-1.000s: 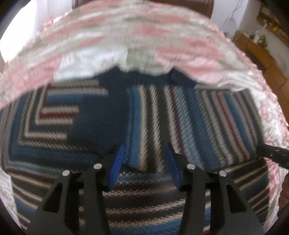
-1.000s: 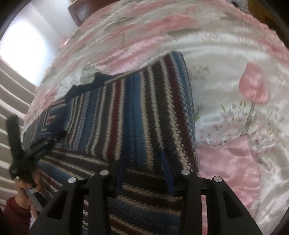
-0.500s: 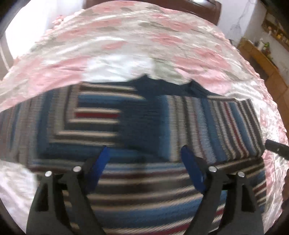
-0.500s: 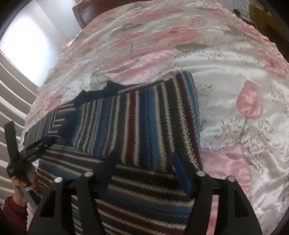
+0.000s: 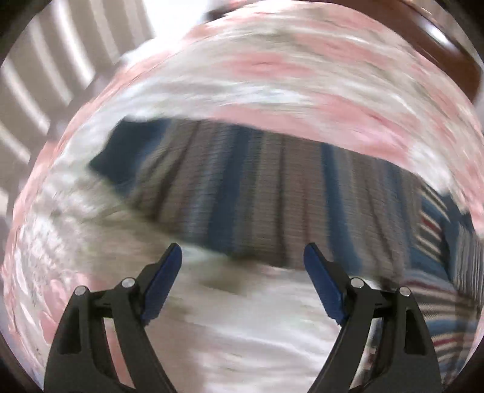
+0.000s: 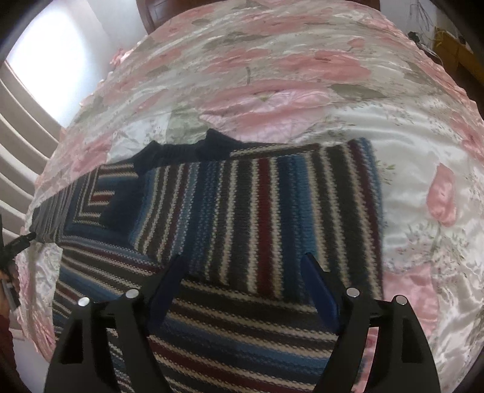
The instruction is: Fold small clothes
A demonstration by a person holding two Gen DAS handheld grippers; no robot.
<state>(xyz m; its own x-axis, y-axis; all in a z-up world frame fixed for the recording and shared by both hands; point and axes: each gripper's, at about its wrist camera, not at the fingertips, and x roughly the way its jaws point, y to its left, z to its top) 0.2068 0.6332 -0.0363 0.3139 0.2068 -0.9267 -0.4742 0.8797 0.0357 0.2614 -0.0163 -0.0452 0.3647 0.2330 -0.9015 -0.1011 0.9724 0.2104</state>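
Observation:
A striped knit sweater [image 6: 257, 211] in blue, black, maroon and cream lies on the bed, its right sleeve folded across the body and its dark navy collar [image 6: 193, 148] at the far edge. My right gripper [image 6: 243, 266] hovers open above the sweater's lower body, holding nothing. In the blurred left wrist view, the other sleeve [image 5: 257, 193] stretches out flat over the bedspread, its dark cuff [image 5: 121, 154] at the left. My left gripper [image 5: 242, 257] stands open just in front of that sleeve's near edge. The left gripper's tip [image 6: 18, 241] shows at the right wrist view's left edge.
A pink and white floral satin bedspread [image 6: 302, 75] covers the bed all around the sweater. A dark wooden headboard [image 6: 151, 15] stands at the far end. Curtain folds [image 6: 18, 127] and a bright window lie to the left, wooden furniture [image 6: 453, 45] to the right.
Both grippers opened wide and let go of the folded sleeve. The left gripper swung left from the sweater's body to the outstretched sleeve. The right gripper drew back a little.

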